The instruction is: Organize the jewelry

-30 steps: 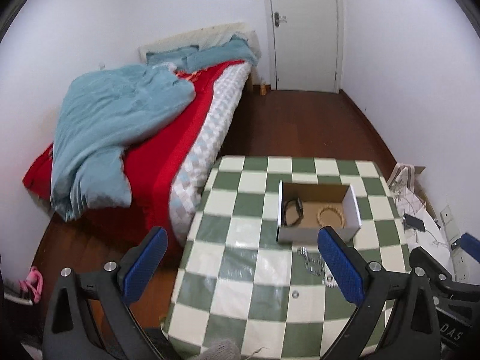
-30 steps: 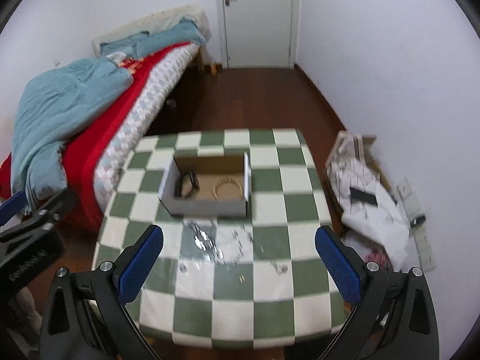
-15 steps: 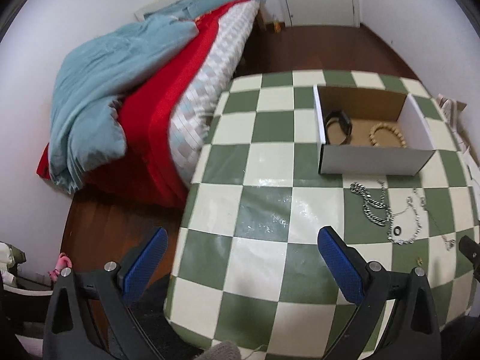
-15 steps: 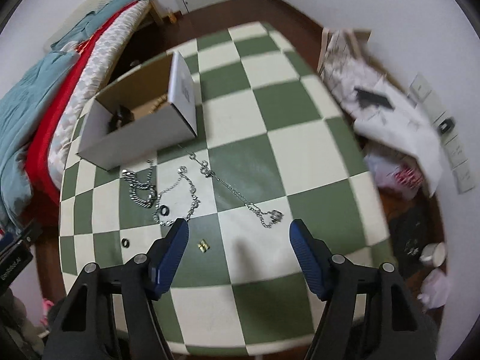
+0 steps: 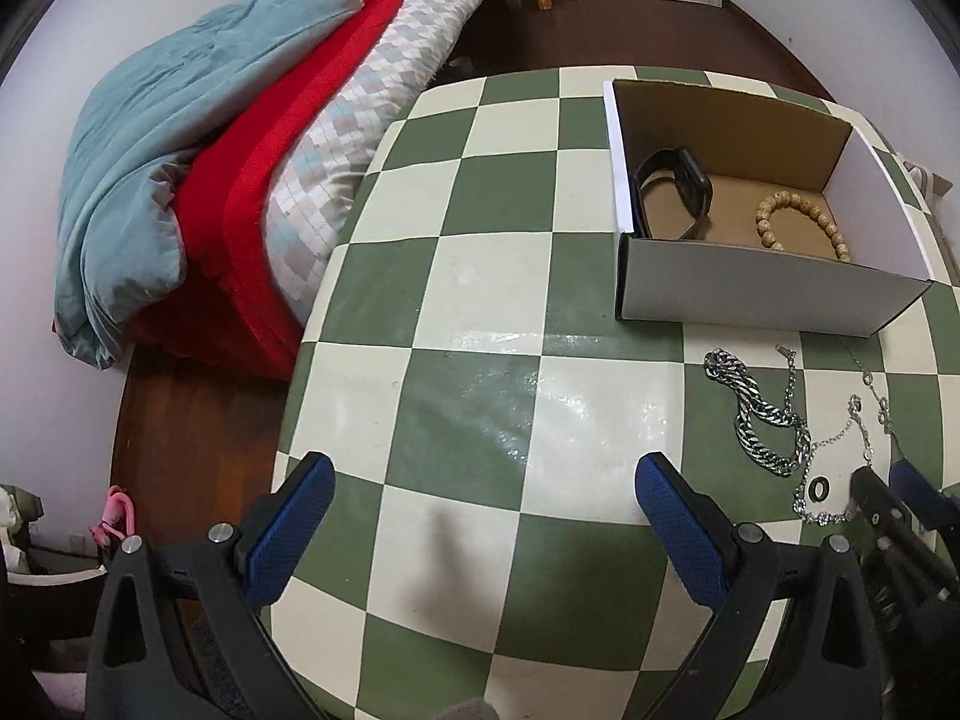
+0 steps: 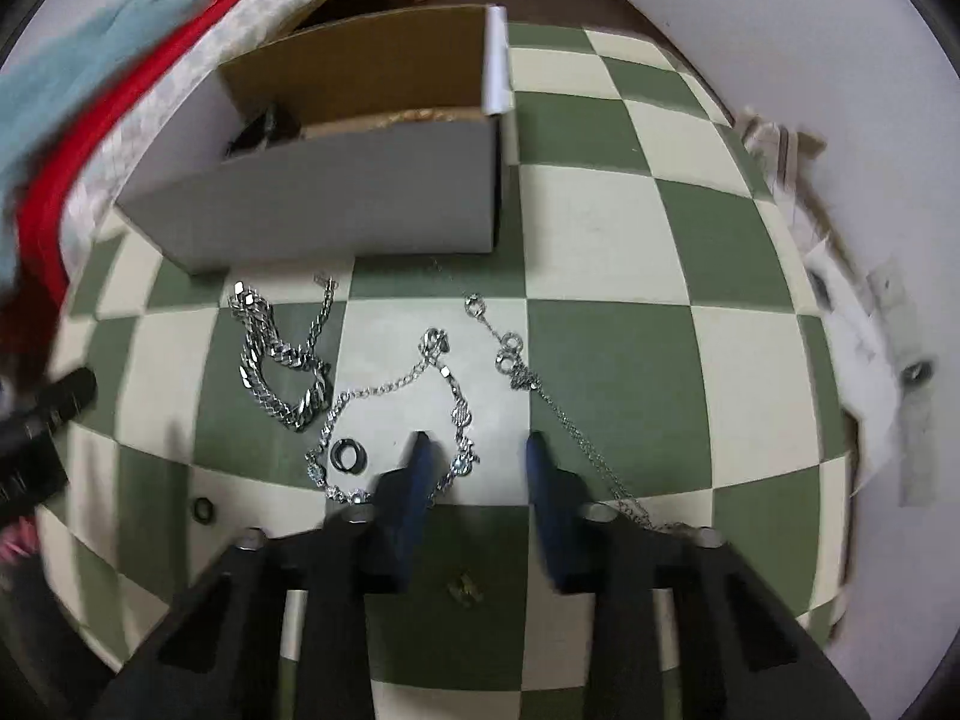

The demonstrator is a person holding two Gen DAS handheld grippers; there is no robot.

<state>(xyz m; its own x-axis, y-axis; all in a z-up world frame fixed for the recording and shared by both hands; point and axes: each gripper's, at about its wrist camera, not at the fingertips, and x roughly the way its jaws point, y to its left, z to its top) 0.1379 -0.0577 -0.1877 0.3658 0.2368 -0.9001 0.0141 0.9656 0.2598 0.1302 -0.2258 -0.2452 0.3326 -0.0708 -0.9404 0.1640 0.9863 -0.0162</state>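
Observation:
An open cardboard box stands on the green-and-cream chequered table. A black watch and a wooden bead bracelet lie inside it. In front of the box lie a thick silver chain, a thin looped chain, a long fine chain, two dark rings and a small gold piece. My right gripper hovers open low over the thin chain, its fingers narrowed. My left gripper stands wide open over bare table.
A bed with a teal blanket and red cover lies left of the table. White paper and bags sit on the floor to the right. A door stands at the far wall. The right gripper's tip shows at the left view's right edge.
Both grippers have dropped lower and closer to the table. The right gripper's fingers have narrowed and moved forward over the thin chain. The left stays wide open.

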